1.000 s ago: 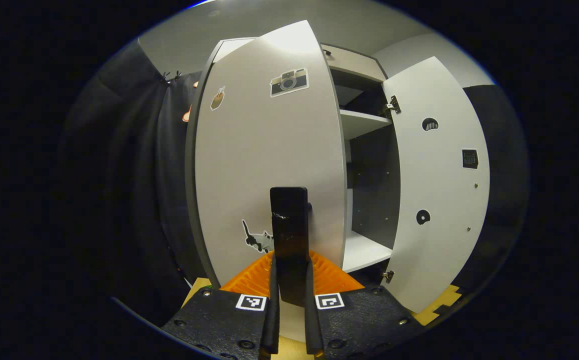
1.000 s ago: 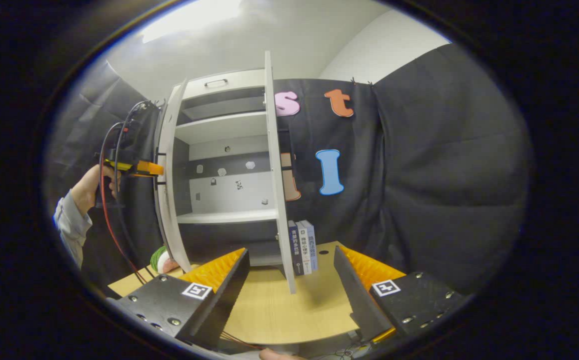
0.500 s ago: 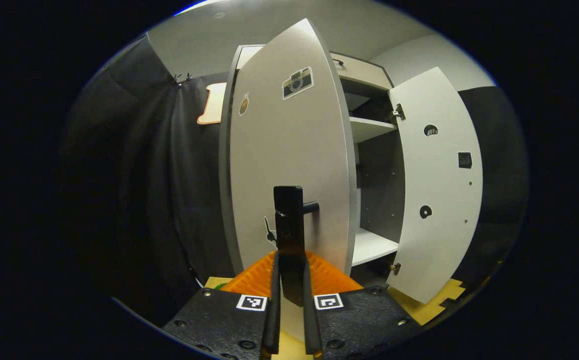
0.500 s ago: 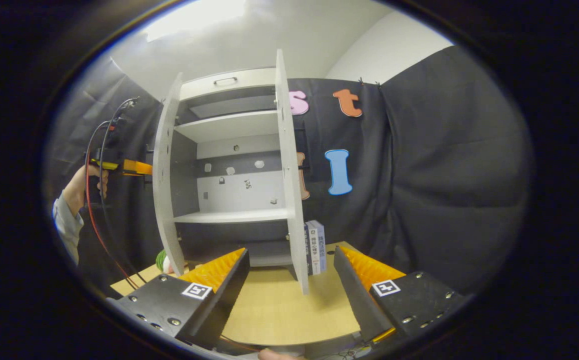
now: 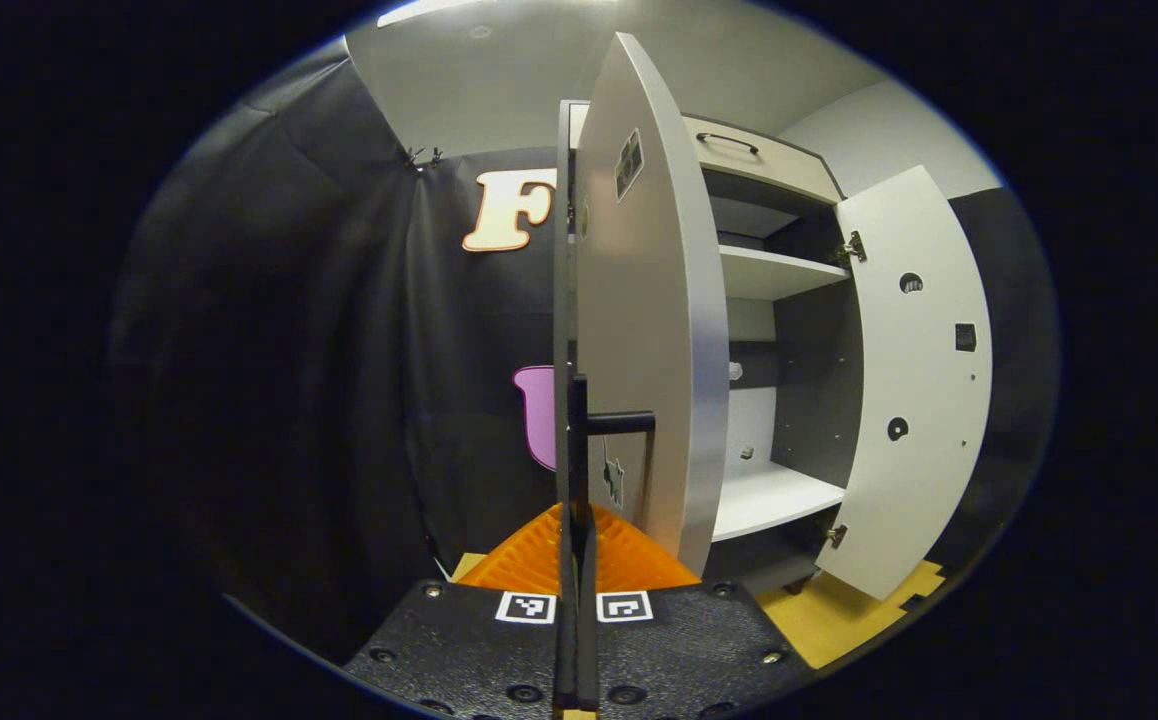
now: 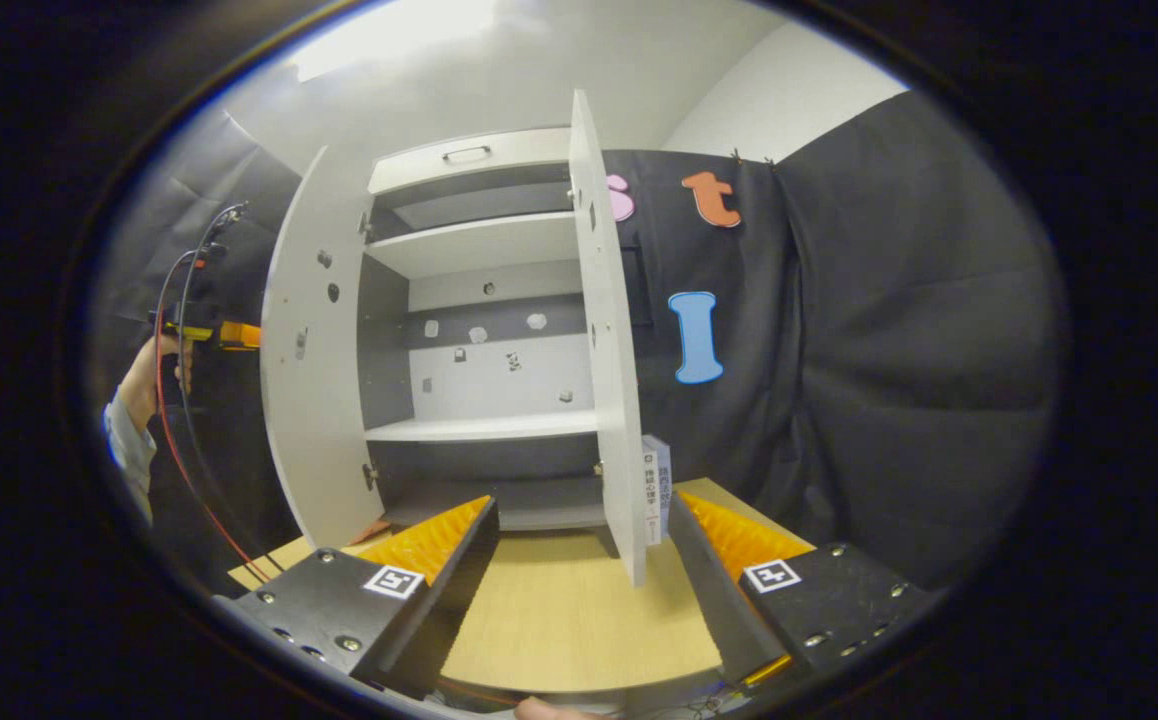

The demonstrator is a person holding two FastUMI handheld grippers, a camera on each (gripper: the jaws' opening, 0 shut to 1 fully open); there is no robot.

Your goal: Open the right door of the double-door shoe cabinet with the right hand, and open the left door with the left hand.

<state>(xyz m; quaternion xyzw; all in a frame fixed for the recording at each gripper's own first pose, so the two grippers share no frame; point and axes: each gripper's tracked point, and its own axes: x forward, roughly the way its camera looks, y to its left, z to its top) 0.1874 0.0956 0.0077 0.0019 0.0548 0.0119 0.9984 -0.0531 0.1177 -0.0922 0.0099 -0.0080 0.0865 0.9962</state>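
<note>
Left gripper (image 5: 576,540): fingers clamped together on the black door handle (image 5: 579,440) of the left door (image 5: 644,330), which stands swung wide open. Right gripper (image 6: 579,545): fingers spread apart, gripping nothing, above the wooden table (image 6: 559,620). The right door (image 6: 609,330) stands open, edge-on, exposing the shoe cabinet's shelves (image 6: 479,428).
</note>
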